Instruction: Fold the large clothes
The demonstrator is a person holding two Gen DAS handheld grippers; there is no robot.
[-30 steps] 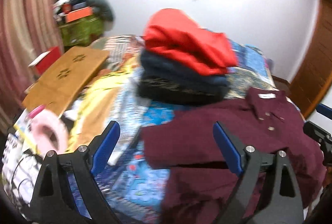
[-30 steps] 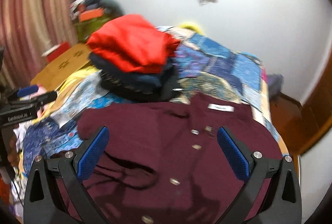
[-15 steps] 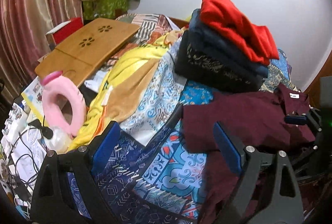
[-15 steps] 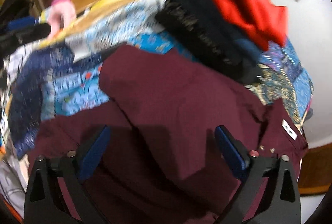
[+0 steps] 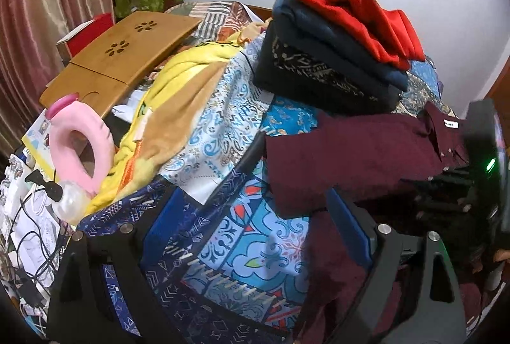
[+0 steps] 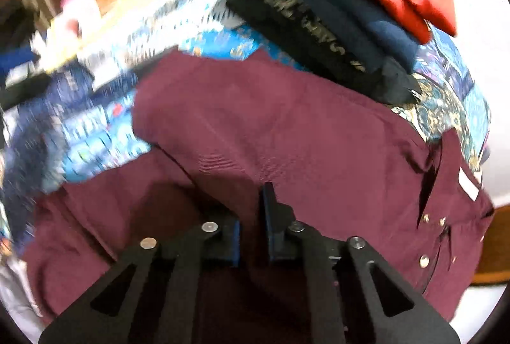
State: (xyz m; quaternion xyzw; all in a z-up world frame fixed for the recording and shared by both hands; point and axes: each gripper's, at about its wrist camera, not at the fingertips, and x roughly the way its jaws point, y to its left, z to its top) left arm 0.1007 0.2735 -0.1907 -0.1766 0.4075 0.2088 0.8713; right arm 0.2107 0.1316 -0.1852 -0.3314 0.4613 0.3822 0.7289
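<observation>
Matt maroon cloth shirt [image 6: 287, 127]; smooth wooden lap desk [image 5: 121, 57]; plush pink neck pillow [image 5: 79, 146].

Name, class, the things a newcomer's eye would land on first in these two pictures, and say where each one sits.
The bright red garment draws the eye first, topping a stack of dark folded clothes at the back of the patterned bedspread. In front of the stack lies the maroon shirt, with the right gripper nearly shut on its cloth. At the far left, a pink neck pillow leans by a wooden lap desk.

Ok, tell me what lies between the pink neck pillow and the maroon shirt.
In the left wrist view, between the pink neck pillow and the maroon shirt lie a rumpled yellow blanket and the blue patterned bedspread.
</observation>
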